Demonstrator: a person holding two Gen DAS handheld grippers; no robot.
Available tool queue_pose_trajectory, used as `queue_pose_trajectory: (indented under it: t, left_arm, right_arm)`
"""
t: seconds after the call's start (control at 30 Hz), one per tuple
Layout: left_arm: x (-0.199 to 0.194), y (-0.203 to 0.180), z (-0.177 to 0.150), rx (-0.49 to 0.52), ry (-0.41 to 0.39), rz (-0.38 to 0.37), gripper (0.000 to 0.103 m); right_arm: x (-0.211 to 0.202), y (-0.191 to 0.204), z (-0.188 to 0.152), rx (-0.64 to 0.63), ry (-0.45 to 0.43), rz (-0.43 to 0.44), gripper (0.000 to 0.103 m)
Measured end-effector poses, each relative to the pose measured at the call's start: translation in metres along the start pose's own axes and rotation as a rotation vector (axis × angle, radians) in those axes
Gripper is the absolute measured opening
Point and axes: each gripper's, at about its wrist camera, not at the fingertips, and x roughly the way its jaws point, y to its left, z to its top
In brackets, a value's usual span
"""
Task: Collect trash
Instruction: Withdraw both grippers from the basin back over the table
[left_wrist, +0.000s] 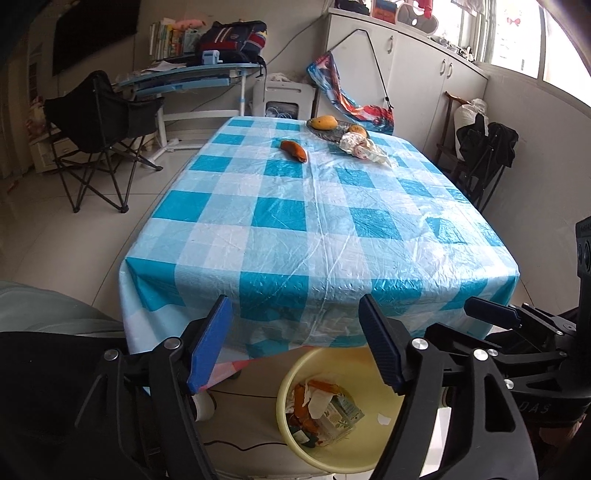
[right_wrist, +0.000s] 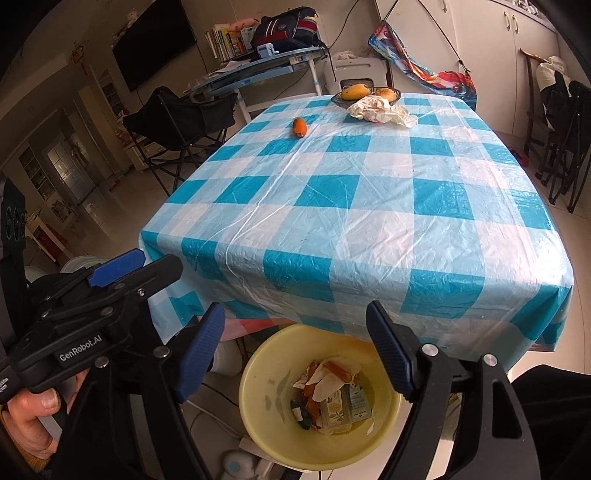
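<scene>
A yellow bin (left_wrist: 291, 373) (right_wrist: 258, 373) stands on the floor under the near edge of the table; peels, paper and small cartons lie in it. My left gripper (left_wrist: 295, 343) hangs above the bin, open, nothing between its blue pads. My right gripper (right_wrist: 295, 349) is beside it over the same bin, also open and empty. On the far side of the checked tablecloth (left_wrist: 295, 229) (right_wrist: 369, 206) lie an orange peel piece (left_wrist: 294, 150) (right_wrist: 299, 127) and a crumpled white wrapper (left_wrist: 360, 146) (right_wrist: 382, 110).
A dark plate (left_wrist: 325, 132) (right_wrist: 338, 98) with mangoes sits at the table's far edge. Folding chairs stand left (left_wrist: 99, 122) and right (left_wrist: 484, 147). A cluttered desk (left_wrist: 184, 74) is behind. Cables and a power strip (right_wrist: 255, 458) lie by the bin.
</scene>
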Motion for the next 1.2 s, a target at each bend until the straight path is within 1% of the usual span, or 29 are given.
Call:
queue_pose_trajectory:
  t: [0.13, 0.23, 0.43, 0.6, 0.83, 1.2]
  left_arm:
    - [0.001, 0.003, 0.001, -0.015, -0.015, 0.028, 0.074]
    - [0.001, 0.005, 0.001, -0.027, -0.024, 0.035, 0.077]
    - [-0.001, 0.004, 0.002, -0.028, -0.036, 0.029, 0.082]
    - [-0.001, 0.005, 0.0, -0.03, -0.024, 0.019, 0.083]
    - [0.001, 0.004, -0.002, -0.032, -0.008, 0.021, 0.086]
    - [0.007, 0.002, -0.006, -0.024, 0.025, 0.027, 0.086]
  right_arm:
    - [-0.003, -0.002, 0.0, 0.004, -0.03, -0.033, 0.079]
    - [-0.003, -0.003, 0.0, 0.005, -0.042, -0.064, 0.081]
    - [0.0, -0.002, -0.002, -0.007, -0.05, -0.109, 0.081]
    - [0.002, 0.004, -0.003, -0.04, -0.055, -0.139, 0.084]
    - [0.004, 0.009, -0.005, -0.075, -0.05, -0.157, 0.085]
    - [0.009, 0.011, -0.006, -0.078, -0.036, -0.158, 0.086]
